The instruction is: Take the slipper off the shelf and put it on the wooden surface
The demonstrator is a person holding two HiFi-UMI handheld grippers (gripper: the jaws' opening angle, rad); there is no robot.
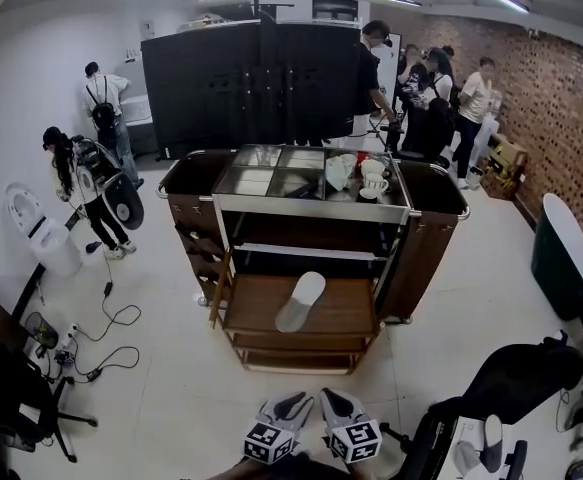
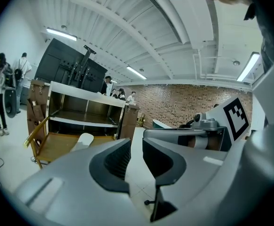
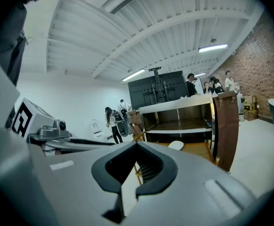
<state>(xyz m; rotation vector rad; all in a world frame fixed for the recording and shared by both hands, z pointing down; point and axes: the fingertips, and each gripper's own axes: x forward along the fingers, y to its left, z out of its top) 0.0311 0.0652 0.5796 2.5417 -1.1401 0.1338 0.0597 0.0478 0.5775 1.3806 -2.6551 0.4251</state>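
Note:
A white slipper [image 1: 301, 301] lies on the wooden surface [image 1: 343, 315] at the front of a metal-topped cart, below its shelf [image 1: 301, 253], where I see nothing. Both grippers hang low near my body, well back from the cart. My left gripper [image 1: 289, 406] is open, its jaws [image 2: 137, 138] a little apart with only floor between them. My right gripper [image 1: 337, 406] is shut, tips [image 3: 137, 144] touching, and holds nothing. The slipper [image 2: 83, 139] shows far off in the left gripper view, and the slipper [image 3: 176, 145] likewise in the right gripper view.
White cups [image 1: 372, 177] stand on the cart's metal top. A black chair [image 1: 516, 378] is at my right and cables [image 1: 111, 336] trail on the floor at left. A toilet [image 1: 33, 226] stands at far left. Several people stand behind the cart.

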